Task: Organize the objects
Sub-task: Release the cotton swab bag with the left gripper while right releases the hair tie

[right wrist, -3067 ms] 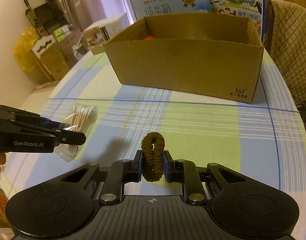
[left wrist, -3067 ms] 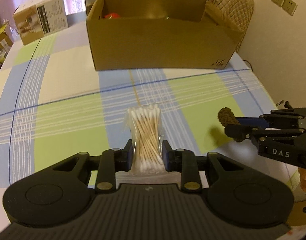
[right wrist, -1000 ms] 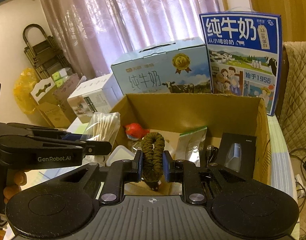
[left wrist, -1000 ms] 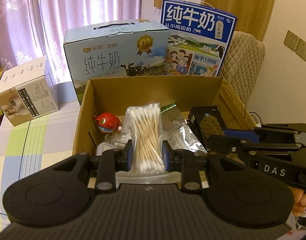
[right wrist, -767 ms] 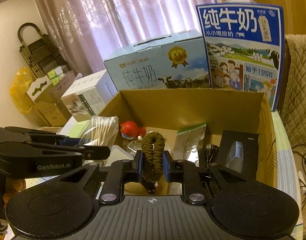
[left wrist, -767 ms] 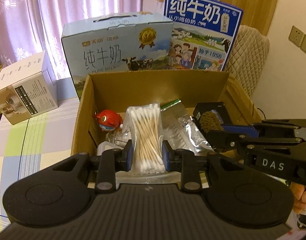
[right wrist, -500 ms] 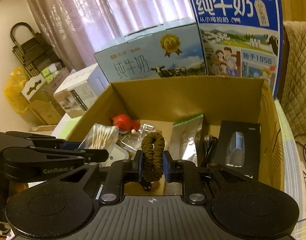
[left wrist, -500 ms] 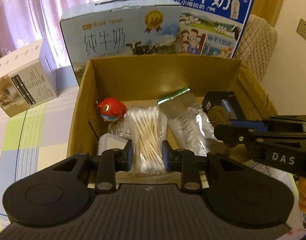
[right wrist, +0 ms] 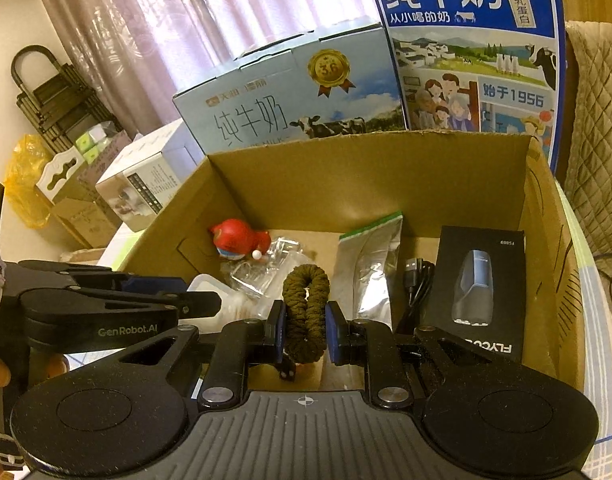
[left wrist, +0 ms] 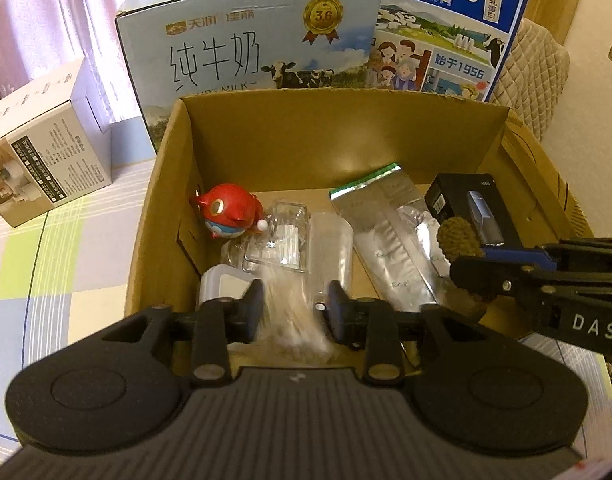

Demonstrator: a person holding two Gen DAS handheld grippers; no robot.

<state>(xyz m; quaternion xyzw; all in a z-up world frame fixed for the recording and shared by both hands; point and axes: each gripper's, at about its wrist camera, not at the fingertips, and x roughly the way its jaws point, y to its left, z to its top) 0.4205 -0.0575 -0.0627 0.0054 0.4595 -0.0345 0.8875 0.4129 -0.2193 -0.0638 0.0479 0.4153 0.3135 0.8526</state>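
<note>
Cardboard box [left wrist: 233,136] stood open on the checked tablecloth [left wrist: 61,280], and both tools hung over its near edge. The left gripper [left wrist: 293,308] had its two fingers spread apart, and the bag of cotton swabs [left wrist: 293,304] showed between them as a motion-blurred smear, so whether the pads touched it could not be told; it sat above the near-left part of the box floor, just beside a white lidded container [left wrist: 221,284]. The right gripper [right wrist: 306,330] was clamped on a brown braided hair tie [right wrist: 306,300], held upright over the near-middle of the box.

On the box floor, a red round toy [left wrist: 229,210] lay toward the far-left corner, with crumpled clear plastic packaging [left wrist: 281,240] next to it. A silver foil pouch [left wrist: 390,236] with a green top strip lay along the middle. A black product box [right wrist: 482,292] rested against the right wall, and a coiled black cable [right wrist: 418,280] lay between it and the pouch.

Behind the far wall stood a pale blue milk carton case [left wrist: 249,44] and a taller dark blue milk case [right wrist: 470,48]. A small white-and-tan carton [left wrist: 41,148] sat on the tablecloth off the box's left side.
</note>
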